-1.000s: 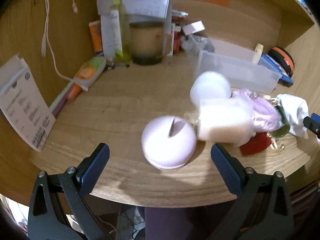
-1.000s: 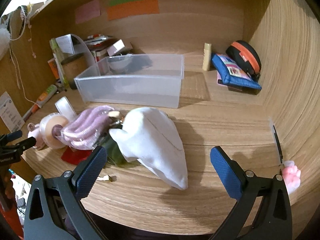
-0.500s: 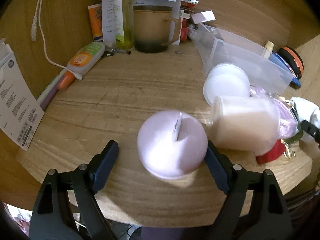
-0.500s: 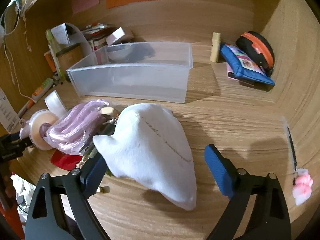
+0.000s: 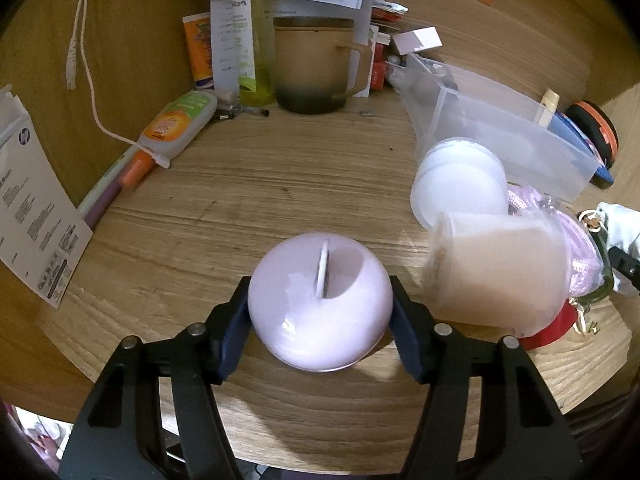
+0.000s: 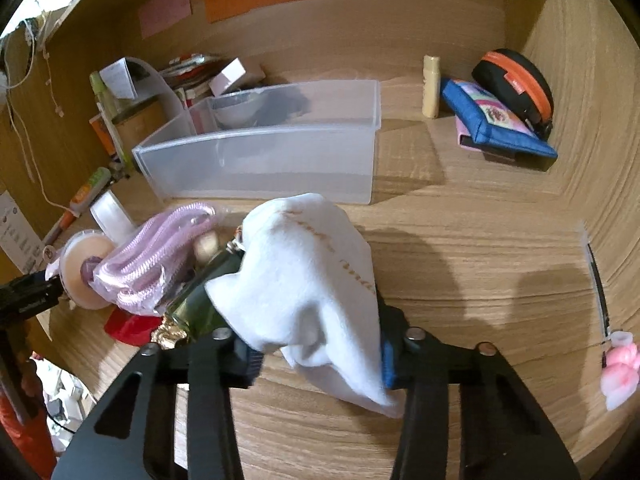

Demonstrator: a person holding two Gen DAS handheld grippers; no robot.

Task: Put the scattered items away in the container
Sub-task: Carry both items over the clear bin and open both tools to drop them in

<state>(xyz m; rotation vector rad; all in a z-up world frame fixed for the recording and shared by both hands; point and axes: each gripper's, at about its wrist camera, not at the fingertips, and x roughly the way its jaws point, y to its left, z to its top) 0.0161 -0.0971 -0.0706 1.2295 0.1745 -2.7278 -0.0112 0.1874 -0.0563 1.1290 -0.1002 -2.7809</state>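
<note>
In the left wrist view, the left gripper, whose jaws have just been closing, is clamped on a lilac round case resting near the desk's front edge, its slot running away from the camera.

In the right wrist view, the right gripper, likewise just closed, is pinched on a white pouch, long axis slanting toward the clear container, which looks nearly empty; most tidying remains.

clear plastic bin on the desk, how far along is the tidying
Barely begun: the clear plastic bin looks nearly empty; a dark shape inside cannot be identified. In hand: the left gripper, jaws just closing, pinches the round lilac case; the right gripper has just closed on the white cloth pouch. Left: both still on the desk, plus the pink cord bundle and beige tub.
</note>
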